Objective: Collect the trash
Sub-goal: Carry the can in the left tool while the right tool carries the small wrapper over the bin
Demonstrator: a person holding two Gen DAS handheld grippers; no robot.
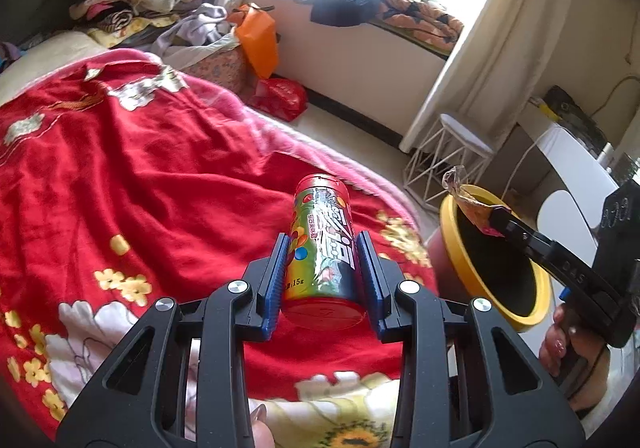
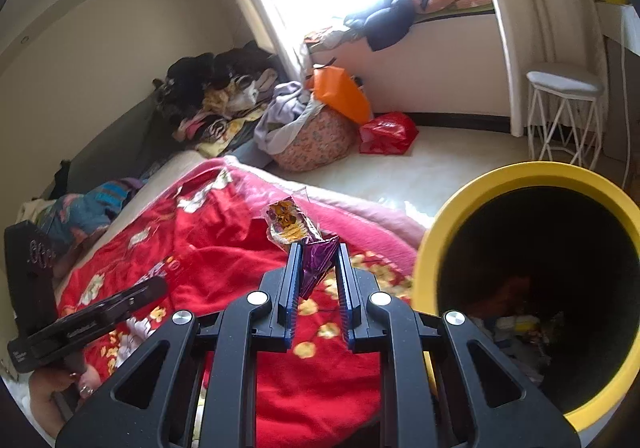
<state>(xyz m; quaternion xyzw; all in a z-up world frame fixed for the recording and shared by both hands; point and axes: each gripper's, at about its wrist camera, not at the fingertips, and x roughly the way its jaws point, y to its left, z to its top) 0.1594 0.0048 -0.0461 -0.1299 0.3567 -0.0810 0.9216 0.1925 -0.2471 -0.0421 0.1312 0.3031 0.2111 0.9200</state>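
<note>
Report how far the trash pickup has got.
Done: some trash already lies in the bin. In hand: the left gripper clamps a candy can; the right gripper pinches a wrapper, near the bin's rim but not over it. Left: drop both in. No other loose trash shows on the blanket.

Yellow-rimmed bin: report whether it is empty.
Not empty. The right wrist view looks into the yellow-rimmed bin and shows litter lying at its dark bottom.
</note>
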